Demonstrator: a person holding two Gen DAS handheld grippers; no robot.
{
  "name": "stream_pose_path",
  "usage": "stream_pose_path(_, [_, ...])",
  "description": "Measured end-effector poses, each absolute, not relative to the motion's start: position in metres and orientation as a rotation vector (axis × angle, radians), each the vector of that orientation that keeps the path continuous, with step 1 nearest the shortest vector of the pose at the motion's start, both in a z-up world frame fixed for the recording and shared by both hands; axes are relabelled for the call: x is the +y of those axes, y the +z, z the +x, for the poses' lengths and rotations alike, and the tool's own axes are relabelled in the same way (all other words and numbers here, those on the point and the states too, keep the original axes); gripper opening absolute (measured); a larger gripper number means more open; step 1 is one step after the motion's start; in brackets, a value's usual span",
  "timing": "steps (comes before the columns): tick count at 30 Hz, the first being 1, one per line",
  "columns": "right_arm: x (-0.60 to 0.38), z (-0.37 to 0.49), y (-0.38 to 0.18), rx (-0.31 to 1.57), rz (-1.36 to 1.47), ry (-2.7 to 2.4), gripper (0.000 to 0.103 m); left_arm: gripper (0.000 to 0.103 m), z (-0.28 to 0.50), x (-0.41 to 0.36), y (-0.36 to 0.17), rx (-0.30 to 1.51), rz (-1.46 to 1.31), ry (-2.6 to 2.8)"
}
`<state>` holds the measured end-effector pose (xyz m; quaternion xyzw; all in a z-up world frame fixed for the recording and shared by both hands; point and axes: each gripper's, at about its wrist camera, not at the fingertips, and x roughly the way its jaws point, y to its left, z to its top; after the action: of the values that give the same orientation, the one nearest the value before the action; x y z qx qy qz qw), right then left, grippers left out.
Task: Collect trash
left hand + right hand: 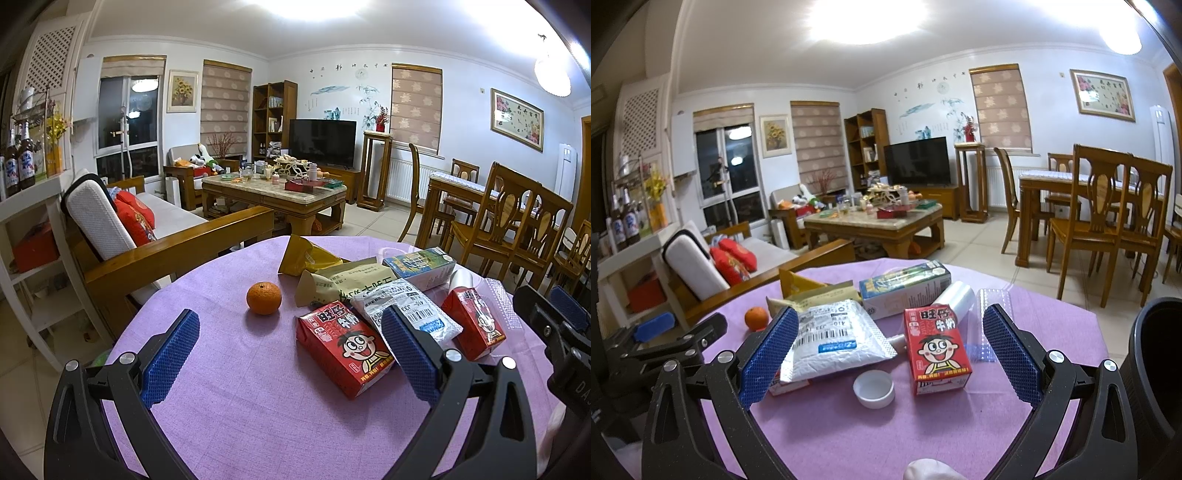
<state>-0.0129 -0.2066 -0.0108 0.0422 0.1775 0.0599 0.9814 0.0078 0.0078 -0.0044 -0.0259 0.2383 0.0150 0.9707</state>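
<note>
Two pairs of blue-padded tongs hover over a round worktop [229,406] draped in a lilac cloth, in a living room lit from the ceiling. The left tongs [291,354] stand wide, gripping nothing; between their pads and just ahead lies a red milk carton [341,350] printed with a cartoon face, lying flat on the cloth. A white courier mailer [402,310] with a barcode label rests against that carton's far edge, partly behind the right-hand pad. Ahead of the left-hand pad and well clear of it sits an orange [263,297], alone on the bare cloth. Beyond the mailer lie a beige paper packet [347,282], a yellow wrapper [306,254] and a blue-and-green carton [421,267] on its side.

The right tongs [890,354] are likewise spread wide and empty. Between their pads stands a second red milk carton [936,349], upright, with a small white cap [873,387] just beside it toward the left-hand pad. The mailer lies against the left-hand pad in this view. A clear plastic tray [991,306] lies near the right-hand pad, and a white roll [956,299] lies just beyond the upright carton. At the far right of the right tongs rises the dark rim of a black bin [1152,369], beside the worktop's edge.

Each pair of tongs shows at the edge of the other's view. Behind the worktop are a wooden sofa [155,236] and a cluttered coffee table [280,195].
</note>
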Motion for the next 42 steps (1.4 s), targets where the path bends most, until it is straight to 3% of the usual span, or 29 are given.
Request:
stream_pose_path(21, [-0.214, -0.013, -0.011, 0.363, 0.134, 0.125, 0.099, 0.098, 0.011, 0.017, -0.004, 0.500, -0.125, -0.006])
stream_pose_path(28, [-0.310, 0.019, -0.035, 0.537, 0.426, 0.067, 0.099, 0.098, 0.051, 0.072, -0.013, 0.670, -0.245, -0.125])
stream_pose_path(35, [-0.311, 0.062, -0.056, 0.713, 0.417, 0.076, 0.097, 0.098, 0.103, 0.087, -0.021, 0.788, -0.253, -0.156])
stream_pose_path(42, [-0.289, 0.088, -0.081, 0.793, 0.388, 0.082, 0.085, 0.097, 0.130, 0.071, -0.039, 0.842, -0.116, -0.120])
